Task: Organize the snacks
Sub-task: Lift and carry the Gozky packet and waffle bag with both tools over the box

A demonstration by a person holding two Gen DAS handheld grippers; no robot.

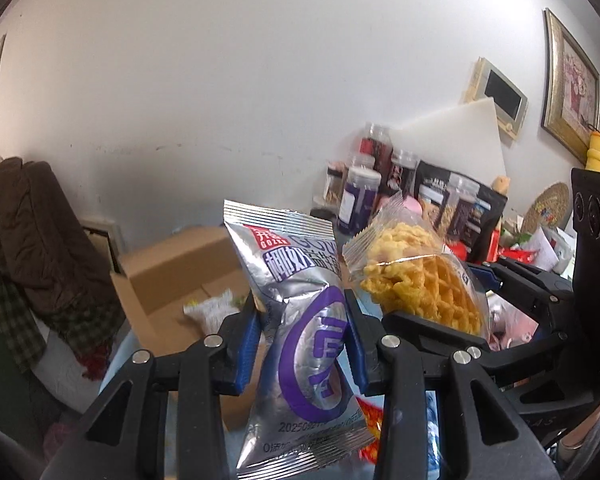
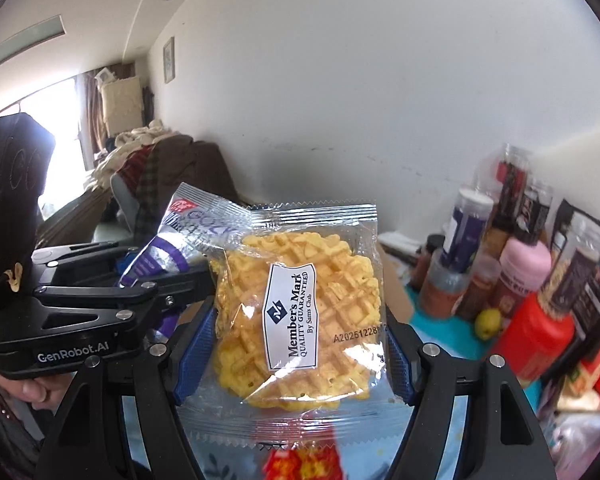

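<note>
Above the cluttered surface point(image 2: 440, 320), two snack packets are held up in the air, side by side. At the far left of the left wrist view, brown clothes point(image 1: 40, 232) are piled, and beside them a cardboard box point(image 1: 180, 280) is seen near the white wall. In the middle, the silver packet point(image 1: 300, 340) with purple print is clamped by the left gripper point(image 1: 300, 332); its blue pads point(image 1: 246, 344) are pressed against both sides of the packet, which is kept nearly upright. Just to the right, the clear waffle packet point(image 2: 300, 312) is gripped by the right gripper point(image 2: 296, 344), and the blue pads are closed on its two edges. The label "Member's Mark" can be read on it in the right wrist view. The two packets are close together, but it cannot be told if they touch. Further right, jars and bottles point(image 2: 500, 260) are grouped on the surface against the wall, and a framed picture point(image 1: 572, 80) is hung above them.
</note>
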